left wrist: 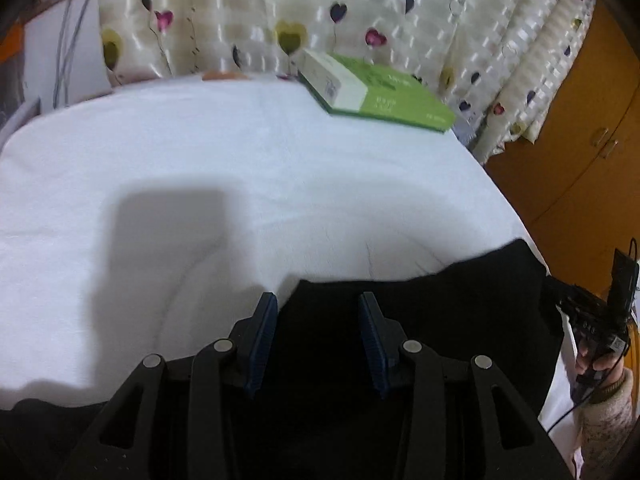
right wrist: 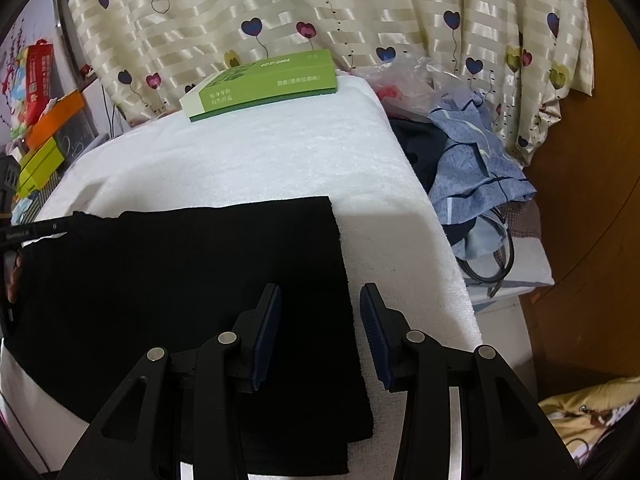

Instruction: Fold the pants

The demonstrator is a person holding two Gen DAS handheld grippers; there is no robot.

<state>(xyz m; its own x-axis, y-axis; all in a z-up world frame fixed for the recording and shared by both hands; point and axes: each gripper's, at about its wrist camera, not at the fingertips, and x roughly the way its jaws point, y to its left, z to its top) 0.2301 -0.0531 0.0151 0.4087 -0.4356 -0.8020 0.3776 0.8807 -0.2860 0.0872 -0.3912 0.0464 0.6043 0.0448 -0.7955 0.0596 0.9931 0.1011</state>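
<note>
Black pants (right wrist: 192, 288) lie on a white-covered surface (right wrist: 260, 160) beside a green-and-white box (right wrist: 264, 84), against a cream striped curtain (right wrist: 280, 8) dotted with purple, pink and yellow hearts; blue patterned cloth (right wrist: 472, 160) sits nearby.

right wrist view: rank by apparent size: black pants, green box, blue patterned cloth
1. black pants, by far the largest in frame.
2. blue patterned cloth.
3. green box, though it sits farther from the camera, so the order of 2 and 3 is unsure.
</note>
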